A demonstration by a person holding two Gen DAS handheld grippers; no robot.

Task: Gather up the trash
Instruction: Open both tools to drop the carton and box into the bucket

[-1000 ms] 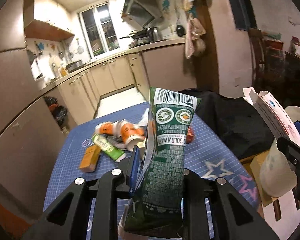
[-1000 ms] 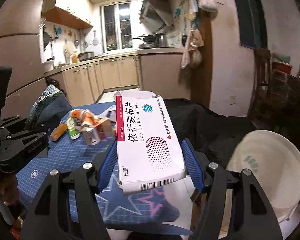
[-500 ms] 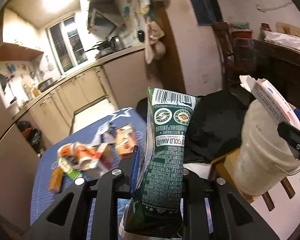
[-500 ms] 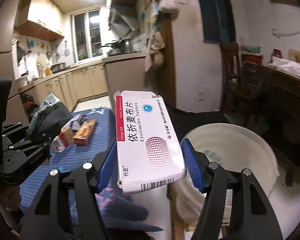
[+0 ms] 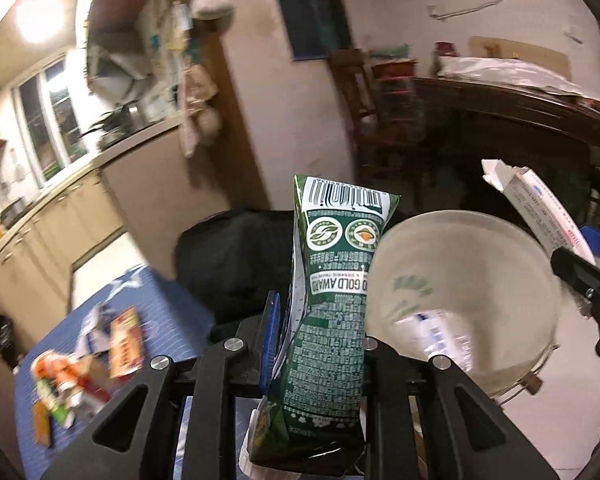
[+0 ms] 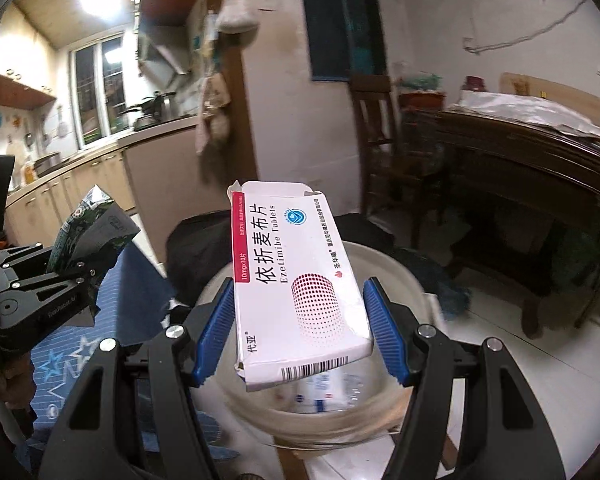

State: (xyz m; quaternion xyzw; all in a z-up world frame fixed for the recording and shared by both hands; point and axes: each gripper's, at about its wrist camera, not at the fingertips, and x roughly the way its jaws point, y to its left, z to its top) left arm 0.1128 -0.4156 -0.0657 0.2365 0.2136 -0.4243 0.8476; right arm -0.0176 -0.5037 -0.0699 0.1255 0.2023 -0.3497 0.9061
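Trash bucket sits low beside the blue table. Right gripper clamps a tablet box above it; left gripper pinches a green wrapper near its rim, so an early release could miss.

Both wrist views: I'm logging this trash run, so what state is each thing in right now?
Left gripper: shut on the green pouch, held upright.
Right gripper: shut on the tablet box, end flap open, above the bucket.
White bucket: open-topped, some trash inside.
Table litter: uncollected on the blue cloth.
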